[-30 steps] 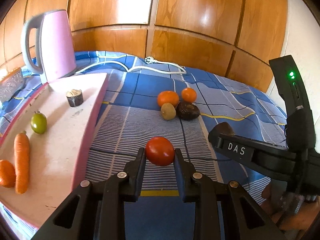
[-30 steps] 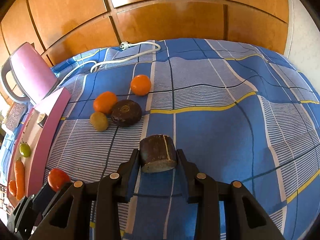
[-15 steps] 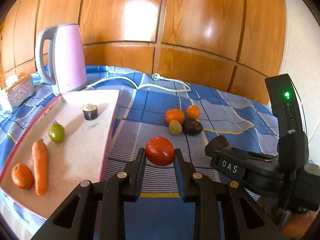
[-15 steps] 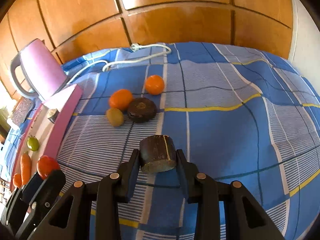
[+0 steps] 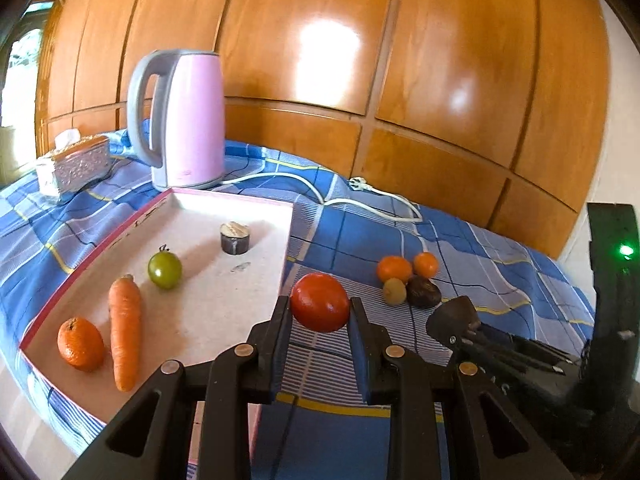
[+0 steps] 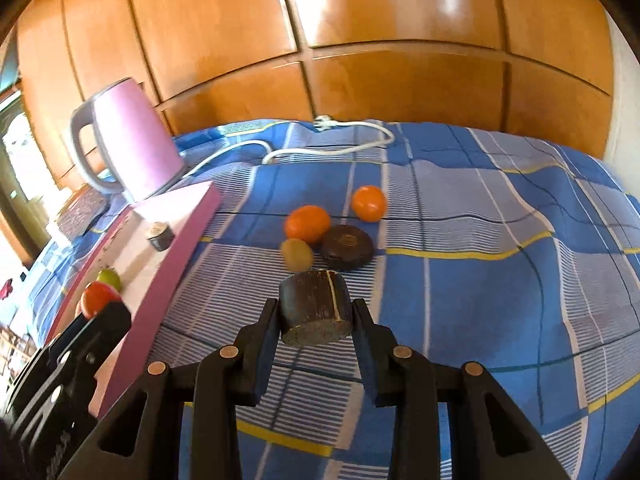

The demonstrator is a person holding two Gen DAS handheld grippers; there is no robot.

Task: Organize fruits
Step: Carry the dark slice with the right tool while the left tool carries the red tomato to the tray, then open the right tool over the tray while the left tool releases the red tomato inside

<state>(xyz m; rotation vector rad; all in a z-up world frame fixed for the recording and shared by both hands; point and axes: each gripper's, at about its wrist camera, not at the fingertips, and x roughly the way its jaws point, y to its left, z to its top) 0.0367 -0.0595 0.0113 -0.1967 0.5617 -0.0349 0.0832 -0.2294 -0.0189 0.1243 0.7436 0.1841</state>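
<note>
My left gripper (image 5: pixel 319 310) is shut on a red tomato (image 5: pixel 319 302), held in the air just right of the pink tray (image 5: pixel 224 304). On the tray lie an orange (image 5: pixel 80 344), a carrot (image 5: pixel 125 330), a green tomato (image 5: pixel 164 270) and a small dark brown cylinder (image 5: pixel 235 237). My right gripper (image 6: pixel 314 314) is shut on a larger dark brown cylinder (image 6: pixel 314 307), above the blue checked cloth. Two oranges (image 6: pixel 307 224), a kiwi (image 6: pixel 297 255) and a dark round fruit (image 6: pixel 347 246) sit in a cluster beyond it. The right gripper's tip (image 5: pixel 456 322) shows in the left wrist view.
A pink kettle (image 5: pixel 180 118) stands behind the tray, its white cord (image 5: pixel 360 194) trailing across the cloth. A silver tissue box (image 5: pixel 74 162) sits at the far left. A wooden panelled wall closes the back. Open cloth lies to the right of the fruit cluster.
Both grippers have risen and shifted left toward the tray, each keeping its grip. The tray with its items now fills more of the left wrist view.
</note>
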